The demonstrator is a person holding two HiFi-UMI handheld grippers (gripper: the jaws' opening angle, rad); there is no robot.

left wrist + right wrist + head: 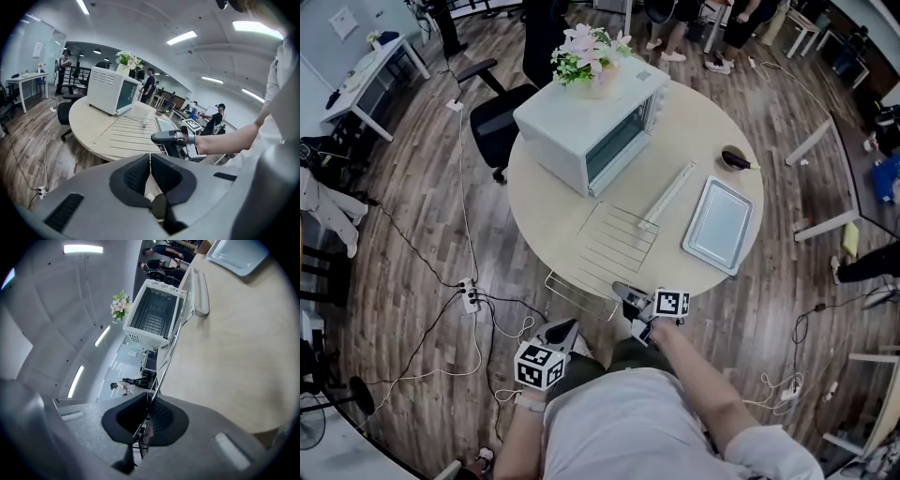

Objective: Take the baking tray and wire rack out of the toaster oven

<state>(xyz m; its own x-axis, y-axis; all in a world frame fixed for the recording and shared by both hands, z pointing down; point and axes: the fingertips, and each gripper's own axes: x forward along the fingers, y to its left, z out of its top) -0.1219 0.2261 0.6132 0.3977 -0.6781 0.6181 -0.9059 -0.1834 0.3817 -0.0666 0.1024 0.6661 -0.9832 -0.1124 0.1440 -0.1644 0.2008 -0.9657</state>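
Right gripper [147, 401] jaws clamp the wire rack [614, 239] at the 6 o'clock rim of the worktop [542, 199]. Left gripper [150, 158] jaws closed, empty. Baking tray [718, 225] at rack's 3 o'clock.

From above the person, the head view looks steeply down on the round table [544, 202] from some way off. The left gripper view sits low off the table's edge, facing across it. The right gripper view (rolled sideways) skims the tabletop closely. All three share the toaster oven [577, 117] and wire rack [614, 239].
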